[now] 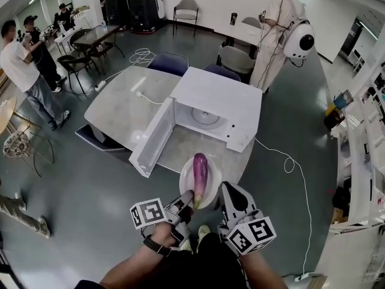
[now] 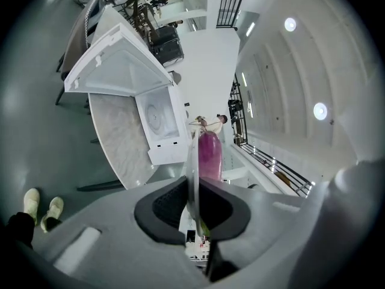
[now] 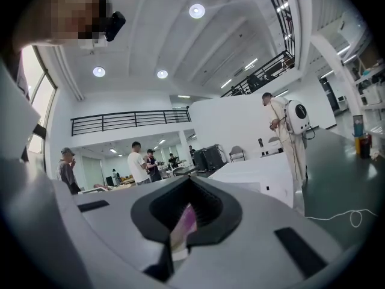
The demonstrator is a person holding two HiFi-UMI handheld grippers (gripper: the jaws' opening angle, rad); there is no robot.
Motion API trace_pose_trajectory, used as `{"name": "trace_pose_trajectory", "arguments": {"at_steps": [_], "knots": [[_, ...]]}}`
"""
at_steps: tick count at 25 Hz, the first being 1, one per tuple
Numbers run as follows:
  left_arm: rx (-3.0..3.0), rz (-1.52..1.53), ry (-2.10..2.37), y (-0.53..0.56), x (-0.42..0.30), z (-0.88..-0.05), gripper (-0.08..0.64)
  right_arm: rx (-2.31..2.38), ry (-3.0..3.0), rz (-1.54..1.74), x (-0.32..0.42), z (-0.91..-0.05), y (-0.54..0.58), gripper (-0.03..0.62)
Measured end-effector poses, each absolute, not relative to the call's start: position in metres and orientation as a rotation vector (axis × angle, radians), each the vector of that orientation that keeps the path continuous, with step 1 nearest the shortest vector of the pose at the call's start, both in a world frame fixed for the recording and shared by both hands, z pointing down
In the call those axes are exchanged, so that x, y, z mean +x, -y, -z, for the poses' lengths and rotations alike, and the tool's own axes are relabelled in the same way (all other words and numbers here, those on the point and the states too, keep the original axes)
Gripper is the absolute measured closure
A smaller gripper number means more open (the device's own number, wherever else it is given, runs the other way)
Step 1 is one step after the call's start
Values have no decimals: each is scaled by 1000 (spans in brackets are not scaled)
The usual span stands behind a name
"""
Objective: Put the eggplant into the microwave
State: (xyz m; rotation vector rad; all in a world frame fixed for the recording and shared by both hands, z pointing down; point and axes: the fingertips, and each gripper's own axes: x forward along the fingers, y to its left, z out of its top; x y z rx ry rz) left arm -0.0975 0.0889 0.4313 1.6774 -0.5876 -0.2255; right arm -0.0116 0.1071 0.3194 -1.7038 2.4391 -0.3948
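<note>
The eggplant point(image 1: 200, 172) lies lengthwise on a white plate point(image 1: 185, 182) between the two tongs, its green stem end nearest them and its purple tip pointing away toward the microwave point(image 1: 222, 98). The left tongs point(image 1: 185, 202) are clenched on the plate's near rim, just left of the stem; in the left gripper view the plate point(image 2: 192, 161) runs edge-on between the black pads, with the eggplant point(image 2: 209, 155) rising just beyond the tongs point(image 2: 192, 209). The right tongs point(image 1: 225, 191) sit against the plate's right edge. In the right gripper view those tongs point(image 3: 180, 233) are drawn nearly together, with a sliver of white rim and purple eggplant point(image 3: 185, 220) in the narrow gap, so they appear clenched on the plate as well. The plate rests at the edge of the grey desk point(image 1: 120, 101) closest to the tongs. Ahead of both tongs the white microwave stands on that desk with its door point(image 1: 153, 143) swung wide open toward the left tongs' side, the round turntable point(image 1: 204, 116) visible inside. A white cable point(image 1: 147, 96) trails across the desk beyond the left tongs. Farther off, beyond the right tongs, a person in white point(image 1: 274, 29) stands on the floor.
</note>
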Motion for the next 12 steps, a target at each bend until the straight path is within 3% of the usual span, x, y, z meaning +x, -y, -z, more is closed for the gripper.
{"name": "trace_pose_trajectory", "arguments": {"at_steps": [12], "knots": [[1653, 217, 637, 3, -67, -456, 525, -1644, -2467, 423, 19, -330, -5, 591]]}}
